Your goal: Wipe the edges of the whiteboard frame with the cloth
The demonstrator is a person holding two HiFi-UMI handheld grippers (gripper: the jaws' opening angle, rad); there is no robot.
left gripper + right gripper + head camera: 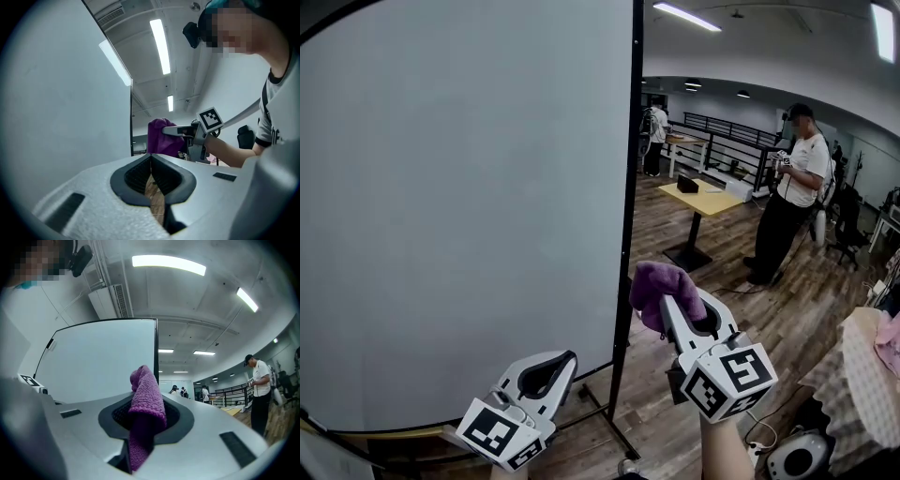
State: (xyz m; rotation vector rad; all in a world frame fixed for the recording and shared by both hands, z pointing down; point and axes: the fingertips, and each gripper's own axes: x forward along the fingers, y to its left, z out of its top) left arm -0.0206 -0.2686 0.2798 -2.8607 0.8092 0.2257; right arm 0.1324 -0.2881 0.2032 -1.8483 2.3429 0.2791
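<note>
Currently gripping a purple cloth [661, 286] between the clamped jaws of the right gripper [673, 309], with a bunched tuft poking past the tips and a tail hanging down behind them. Poised just beside the black right-hand frame edge [629, 206] of the whiteboard [469, 187], low on that edge (contact not confirmed; a sliver of gap in the left gripper view). Left gripper [546, 373] lower, in front of the board's bottom corner, jaws together on nothing, with only floor [154, 194] visible through the slit.

Risks, as a judgement from here:

Likely to skid off the narrow edge onto the white panel, or into open air, if run along at a slant. Could scrape hard jaw tips on the frame if pressed past the small tuft. Might drag the cloth out of the grip on a long stroke, given friction and a shallow bite. May rock the board on its stand [600, 408] if pushed sideways too firmly (worth steadying with the idle left gripper). Long reach to the upper stretch and top corner, so apt to lose pressure there.
</note>
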